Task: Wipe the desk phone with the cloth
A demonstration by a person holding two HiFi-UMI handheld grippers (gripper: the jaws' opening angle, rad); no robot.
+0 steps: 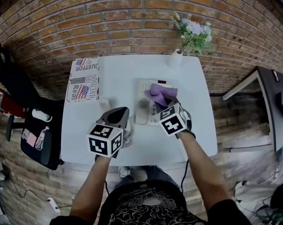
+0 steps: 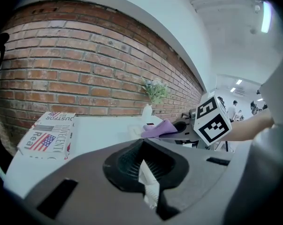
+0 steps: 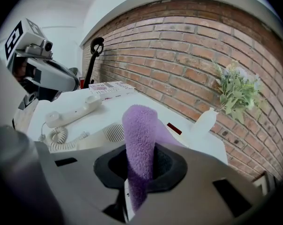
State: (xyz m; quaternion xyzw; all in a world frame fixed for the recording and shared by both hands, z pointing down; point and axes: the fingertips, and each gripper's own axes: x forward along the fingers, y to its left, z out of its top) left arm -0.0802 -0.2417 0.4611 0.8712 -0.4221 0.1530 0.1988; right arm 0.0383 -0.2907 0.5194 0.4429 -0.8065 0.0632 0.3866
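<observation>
A purple cloth (image 3: 139, 144) hangs from the right gripper (image 3: 139, 172), whose jaws are closed on a fold of it, so most of it flops forward. It is over the phone (image 1: 148, 108), which sits at the middle of a white table (image 1: 118, 74). The cloth looks soft, fluffy and very light. It will likely drape and bunch, so a grip on a thick fold suits it best.

The phone is hard cream plastic and looks light enough to slide under a firm wipe. Its handset (image 3: 71, 111) lies off the cradle on the table to the left, joined by a coiled cord that could snag. The left gripper (image 2: 148, 182) hovers near and left of the phone, with its jaws together and nothing between them. It could steady the phone by its body.

The table is smooth and matte. A printed box (image 1: 83, 78) lies at its far left and a white vase (image 1: 176, 59) of flowers stands at the far edge. Beyond is a brick wall (image 1: 132, 13).
</observation>
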